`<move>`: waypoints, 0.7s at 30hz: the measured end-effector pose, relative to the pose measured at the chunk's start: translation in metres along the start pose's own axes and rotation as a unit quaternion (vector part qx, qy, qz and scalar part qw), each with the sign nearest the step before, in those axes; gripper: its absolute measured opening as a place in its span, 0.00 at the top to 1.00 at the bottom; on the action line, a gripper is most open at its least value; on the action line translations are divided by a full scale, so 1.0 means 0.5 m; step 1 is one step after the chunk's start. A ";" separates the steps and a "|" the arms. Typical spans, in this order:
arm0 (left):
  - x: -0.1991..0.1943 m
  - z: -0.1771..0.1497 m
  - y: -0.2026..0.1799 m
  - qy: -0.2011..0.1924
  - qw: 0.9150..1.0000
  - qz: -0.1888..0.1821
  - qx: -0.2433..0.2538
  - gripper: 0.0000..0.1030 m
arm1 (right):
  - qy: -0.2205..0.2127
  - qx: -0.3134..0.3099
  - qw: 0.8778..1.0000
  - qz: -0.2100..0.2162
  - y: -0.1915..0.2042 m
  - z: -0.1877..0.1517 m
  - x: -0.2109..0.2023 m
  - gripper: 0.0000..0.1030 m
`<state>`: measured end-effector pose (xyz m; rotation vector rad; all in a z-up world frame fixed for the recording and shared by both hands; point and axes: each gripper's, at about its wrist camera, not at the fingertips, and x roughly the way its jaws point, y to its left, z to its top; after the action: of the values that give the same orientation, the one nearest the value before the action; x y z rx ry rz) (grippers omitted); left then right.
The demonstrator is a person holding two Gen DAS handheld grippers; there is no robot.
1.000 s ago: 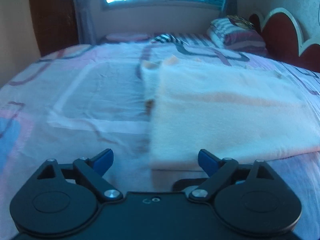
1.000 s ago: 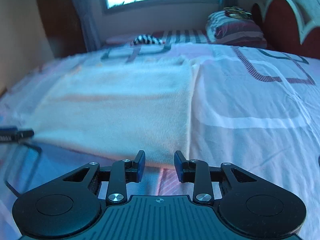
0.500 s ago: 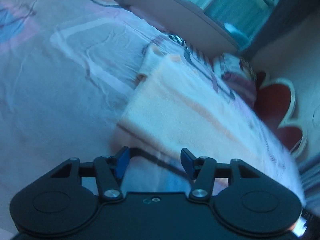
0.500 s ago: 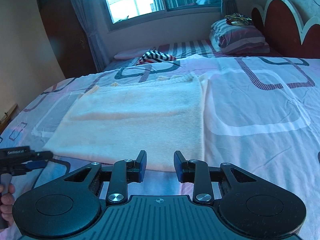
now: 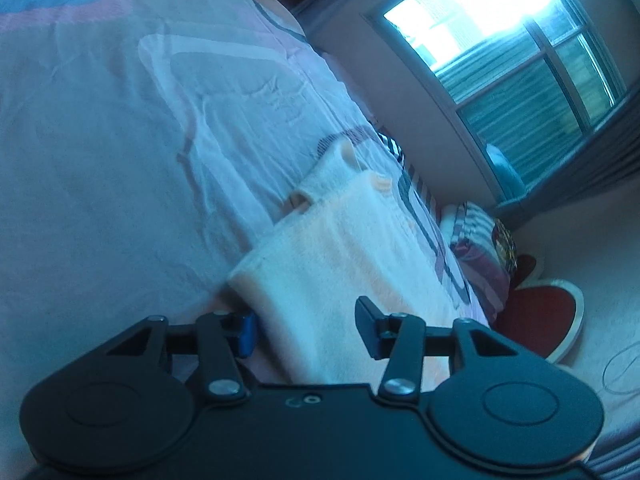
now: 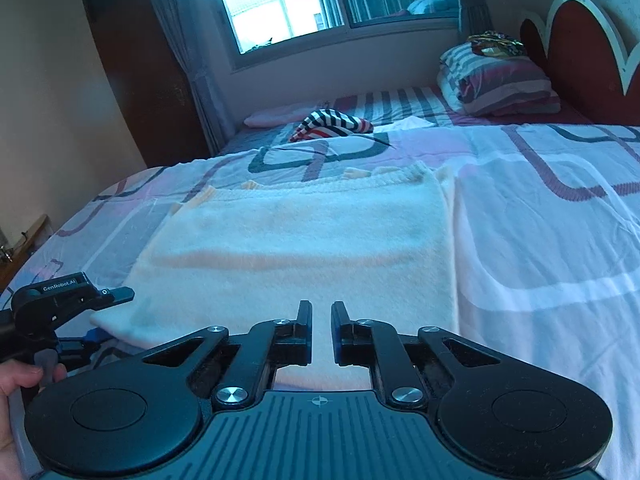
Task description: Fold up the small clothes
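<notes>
A cream fuzzy garment [image 6: 304, 240] with faint peach stripes lies flat on the patterned bedsheet [image 6: 540, 240]. My right gripper [image 6: 321, 320] is at its near hem. The jaws are closing to a narrow slit, and the hem's cloth fills that slit. My left gripper [image 5: 306, 330] is rolled onto its side at the garment's [image 5: 340, 264] near left corner. Its jaws are closing and still stand wide, with the corner between them and the pads apart from it. In the right wrist view the left gripper [image 6: 114, 314] straddles that corner, held by a hand [image 6: 16, 376].
A striped cloth [image 6: 332, 124] lies far back on the bed. Folded bedding [image 6: 496, 84] is stacked by the red headboard [image 6: 572, 36]. A dark wardrobe [image 6: 140, 60] stands at the back left, beside the window. Bare sheet spreads right of the garment.
My left gripper has rolled far over and dropped onto the garment's corner, and its jaws have narrowed around it. My right gripper has moved up to the hem and nearly closed.
</notes>
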<state>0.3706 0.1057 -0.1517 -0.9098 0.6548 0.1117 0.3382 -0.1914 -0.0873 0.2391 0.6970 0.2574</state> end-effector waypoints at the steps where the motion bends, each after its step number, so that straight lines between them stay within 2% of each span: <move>1: 0.004 0.001 0.003 -0.004 1.000 -0.001 -0.009 0.61 | 0.000 0.000 1.000 0.003 0.003 0.006 0.010 0.90; 5: 0.021 0.006 0.021 -0.013 0.999 -0.003 -0.039 0.79 | -0.003 -0.002 1.000 0.016 0.020 0.036 0.063 0.90; 7: 0.024 0.007 0.031 -0.018 0.998 -0.005 -0.055 0.84 | -0.005 -0.002 1.000 0.021 0.030 0.051 0.095 0.90; 16: 0.039 0.006 0.043 -0.032 0.997 -0.036 -0.060 0.83 | 0.014 -0.005 0.999 0.042 0.058 0.078 0.210 0.90; 18: 0.044 0.007 0.043 -0.032 0.997 -0.033 -0.061 0.87 | 0.021 -0.003 0.999 0.043 0.059 0.072 0.230 0.90; 19: 0.046 0.008 0.042 -0.030 0.997 -0.032 -0.059 0.94 | 0.024 0.000 0.999 0.044 0.058 0.068 0.239 0.90; 21: 0.041 0.007 0.039 -0.038 0.998 -0.034 -0.041 0.95 | 0.035 -0.001 0.999 0.032 0.054 0.058 0.255 0.90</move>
<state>0.3816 0.1169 -0.1755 -1.0015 0.5504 0.1126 0.4473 -0.1300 -0.1341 0.2519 0.7595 0.3293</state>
